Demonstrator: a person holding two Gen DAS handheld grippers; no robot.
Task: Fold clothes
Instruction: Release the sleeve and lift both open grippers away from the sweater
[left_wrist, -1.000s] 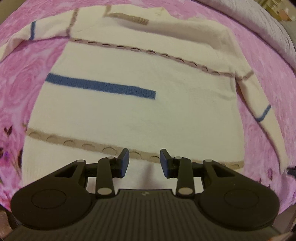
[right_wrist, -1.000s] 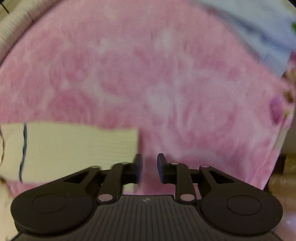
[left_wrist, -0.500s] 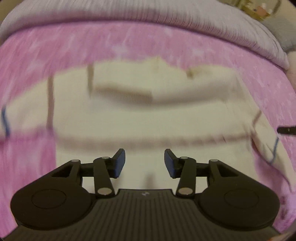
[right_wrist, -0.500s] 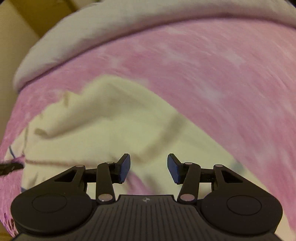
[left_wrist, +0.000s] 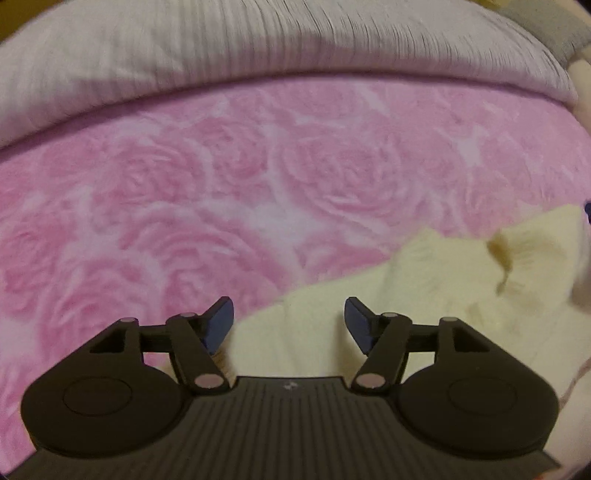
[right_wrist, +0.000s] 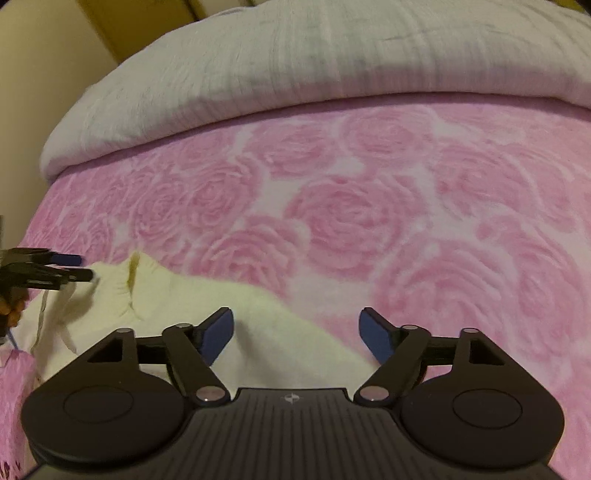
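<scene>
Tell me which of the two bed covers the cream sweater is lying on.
The pink rose-patterned blanket. The cream sweater is spread on it below both open tools, while the pale grey ribbed quilt lies bunched farther back, clear of the sweater.

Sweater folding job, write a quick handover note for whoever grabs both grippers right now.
Left hand-held gripper: open, holding nothing, over the cream sweater near its shoulder edge.
Right hand-held gripper: open, holding nothing, over the sweater's opposite shoulder edge.
The sweater lies on the pink rose blanket, with the neckline toward the grey quilt.
Done: no fold visible from these views; most of the sweater is out of frame.
Left: grip both shoulders and start folding.
</scene>
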